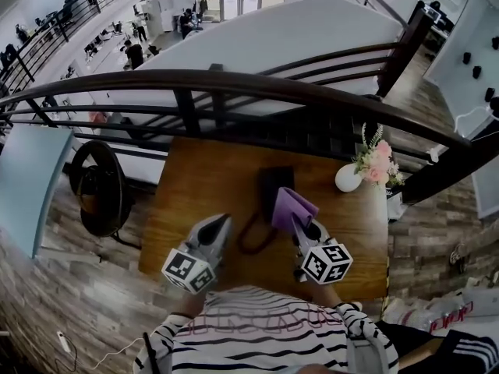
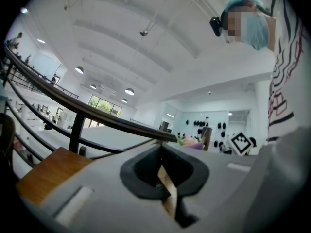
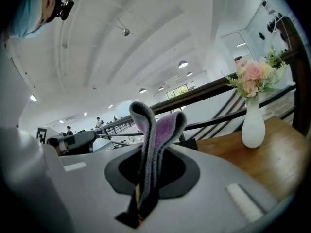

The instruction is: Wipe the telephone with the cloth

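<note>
A black telephone (image 1: 273, 181) sits mid-table, and its dark cord (image 1: 251, 238) loops toward me. My right gripper (image 1: 300, 226) (image 3: 145, 178) is shut on a purple-and-grey cloth (image 1: 291, 206) (image 3: 156, 130). The cloth stands folded up out of the jaws, just in front of and to the right of the telephone. My left gripper (image 1: 224, 220) (image 2: 163, 169) hovers left of the cord, its jaws shut with nothing between them. Both grippers are tilted upward, so their own views show mostly ceiling and railing.
The small wooden table (image 1: 191, 189) stands against a dark railing (image 1: 234, 84) over an open drop. A white vase (image 1: 348, 178) (image 3: 253, 125) of pink flowers (image 1: 376, 162) stands at the table's far right. A black round chair (image 1: 98, 187) is left of the table.
</note>
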`<control>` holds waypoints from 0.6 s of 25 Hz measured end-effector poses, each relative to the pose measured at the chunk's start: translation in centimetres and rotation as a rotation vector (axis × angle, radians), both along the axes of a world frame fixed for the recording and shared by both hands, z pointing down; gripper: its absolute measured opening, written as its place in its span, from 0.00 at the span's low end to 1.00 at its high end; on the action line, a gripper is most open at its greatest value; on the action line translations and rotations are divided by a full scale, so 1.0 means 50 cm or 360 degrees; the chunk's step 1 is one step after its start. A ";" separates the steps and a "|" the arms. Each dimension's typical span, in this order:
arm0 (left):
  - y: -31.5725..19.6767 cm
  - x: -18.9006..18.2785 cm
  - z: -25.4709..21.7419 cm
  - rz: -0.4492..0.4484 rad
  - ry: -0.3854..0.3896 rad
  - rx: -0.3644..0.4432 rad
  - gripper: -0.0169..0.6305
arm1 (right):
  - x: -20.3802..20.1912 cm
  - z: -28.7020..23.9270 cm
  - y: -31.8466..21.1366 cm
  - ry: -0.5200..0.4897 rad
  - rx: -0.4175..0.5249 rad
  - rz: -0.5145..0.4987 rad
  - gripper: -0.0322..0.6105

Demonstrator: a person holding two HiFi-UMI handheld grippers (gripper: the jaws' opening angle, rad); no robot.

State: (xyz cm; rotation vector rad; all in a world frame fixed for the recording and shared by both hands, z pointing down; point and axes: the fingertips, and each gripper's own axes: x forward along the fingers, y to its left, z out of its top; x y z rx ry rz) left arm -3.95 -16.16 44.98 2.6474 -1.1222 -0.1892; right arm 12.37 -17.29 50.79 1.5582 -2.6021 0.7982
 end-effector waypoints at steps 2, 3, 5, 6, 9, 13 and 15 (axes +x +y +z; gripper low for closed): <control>-0.002 0.003 -0.002 0.0006 0.0013 0.0003 0.03 | 0.004 -0.011 0.008 -0.0018 0.0009 0.0017 0.11; -0.003 0.003 -0.003 0.0010 0.0017 0.0004 0.03 | 0.006 -0.017 0.011 -0.0024 0.0014 0.0026 0.11; -0.002 0.004 -0.006 0.0017 0.0020 0.0005 0.03 | 0.008 -0.026 0.020 -0.0032 0.0021 0.0042 0.11; -0.002 0.004 -0.007 0.0019 0.0021 0.0007 0.03 | 0.008 -0.028 0.024 -0.0037 0.0023 0.0047 0.11; -0.001 0.008 -0.006 0.0022 0.0021 0.0013 0.03 | 0.010 -0.023 0.035 -0.0048 0.0011 0.0050 0.11; 0.006 0.013 -0.005 0.0030 0.0018 0.0016 0.03 | 0.011 -0.013 0.049 -0.0052 -0.0011 0.0050 0.11; 0.009 0.015 -0.008 0.0033 0.0019 0.0011 0.03 | 0.013 -0.014 0.053 -0.0053 -0.0015 0.0053 0.11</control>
